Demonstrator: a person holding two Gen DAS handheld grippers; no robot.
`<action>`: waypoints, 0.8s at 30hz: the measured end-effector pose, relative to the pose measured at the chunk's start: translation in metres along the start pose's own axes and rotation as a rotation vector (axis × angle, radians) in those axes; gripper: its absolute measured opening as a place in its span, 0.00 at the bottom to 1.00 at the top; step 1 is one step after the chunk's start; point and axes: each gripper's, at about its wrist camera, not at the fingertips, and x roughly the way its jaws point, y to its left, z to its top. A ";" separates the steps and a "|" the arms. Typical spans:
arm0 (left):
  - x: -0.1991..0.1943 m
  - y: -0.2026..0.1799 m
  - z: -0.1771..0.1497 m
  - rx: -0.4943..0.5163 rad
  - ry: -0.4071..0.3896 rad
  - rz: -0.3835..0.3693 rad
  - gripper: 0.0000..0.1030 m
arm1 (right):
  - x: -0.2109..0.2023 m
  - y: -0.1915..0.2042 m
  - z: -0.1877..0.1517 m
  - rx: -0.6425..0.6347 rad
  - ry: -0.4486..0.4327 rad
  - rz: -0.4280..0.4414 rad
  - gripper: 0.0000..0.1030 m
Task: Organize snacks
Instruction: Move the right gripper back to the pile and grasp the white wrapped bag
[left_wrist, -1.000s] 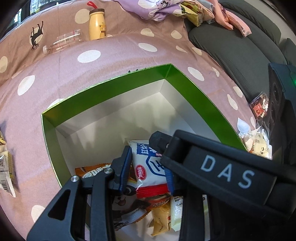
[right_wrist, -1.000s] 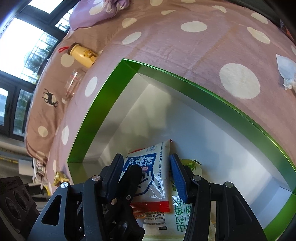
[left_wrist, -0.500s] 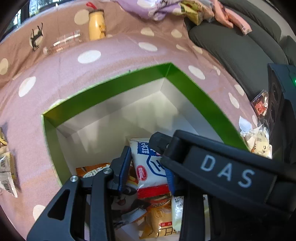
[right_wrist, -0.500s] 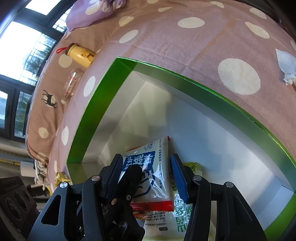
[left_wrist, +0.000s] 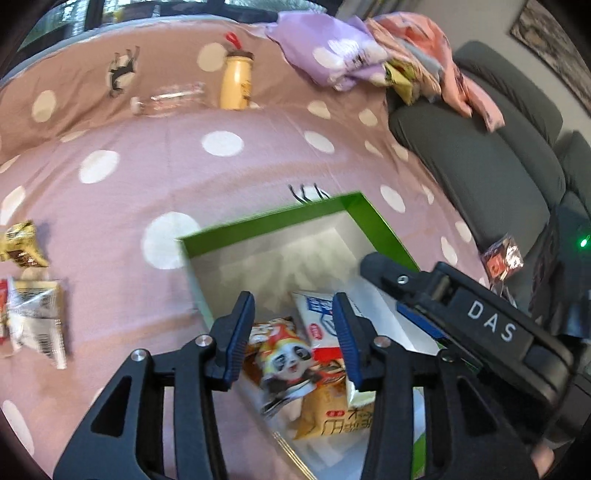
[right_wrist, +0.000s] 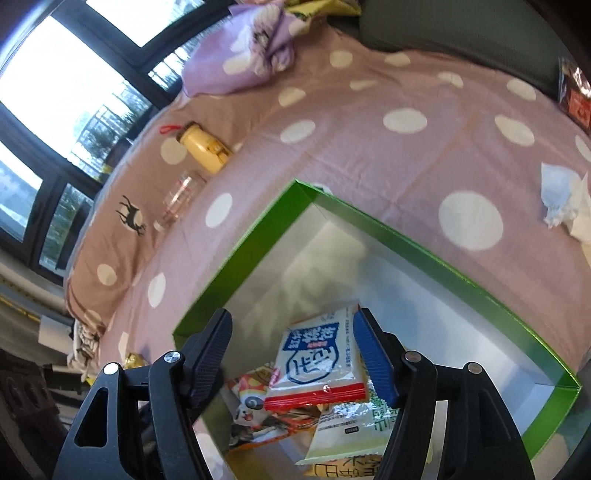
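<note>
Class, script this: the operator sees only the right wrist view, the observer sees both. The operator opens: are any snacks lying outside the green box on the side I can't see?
Observer: Yes. Clear packets with a barcode lie on the blanket, apart from the green box.
Operator: What is the left gripper doing?
Observer: The left gripper hangs over the box, jaws opening, nothing between them; the panda packet lies below.
Operator: Anything on the sofa?
Observer: Pink clothing lies piled on the grey sofa.
</note>
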 end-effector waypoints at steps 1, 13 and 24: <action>-0.007 0.004 -0.001 -0.005 -0.016 0.012 0.47 | -0.002 0.002 -0.001 -0.006 -0.007 0.008 0.73; -0.099 0.093 -0.029 -0.099 -0.204 0.184 0.76 | -0.005 0.053 -0.022 -0.172 -0.025 0.003 0.75; -0.141 0.179 -0.085 -0.299 -0.238 0.313 0.78 | 0.002 0.122 -0.068 -0.418 -0.021 0.024 0.80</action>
